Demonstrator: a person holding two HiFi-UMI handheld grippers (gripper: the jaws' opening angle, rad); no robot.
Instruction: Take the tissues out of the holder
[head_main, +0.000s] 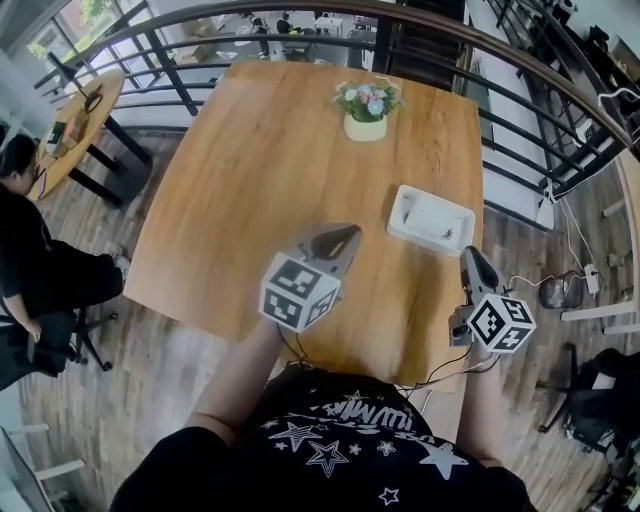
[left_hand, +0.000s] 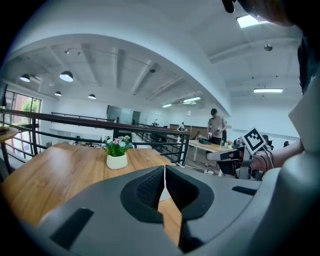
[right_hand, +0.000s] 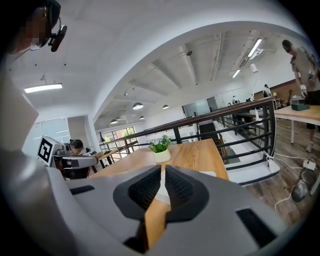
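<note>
Table: a big wooden table (head_main: 250, 180) with a little flower pot (head_main: 366, 110) at the far end.
Tissue holder: a flat white tissue holder (head_main: 398, 222) lies on the right side of the table, nearer than the flower pot.
Tissues: the white stuff inside (head_main: 436, 216) looks like the tissues, but it is hard to tell them from the holder.
Left gripper: the left gripper (head_main: 343, 237) hangs over the table, left of the holder and not touching it. Its two jaws are pressed together with nothing in them.
Right gripper: the right gripper (head_main: 468, 256) is just beside the holder's near edge. Its jaws are together too, and hold nothing.
How tissues feel: I think they are very light and soft, and they rip easily.
Where to grab: pinch the top tissue near its middle and pull up gently.
Watch out: the holder looks light, so it may slide or lift. The other gripper could press it down.
</note>
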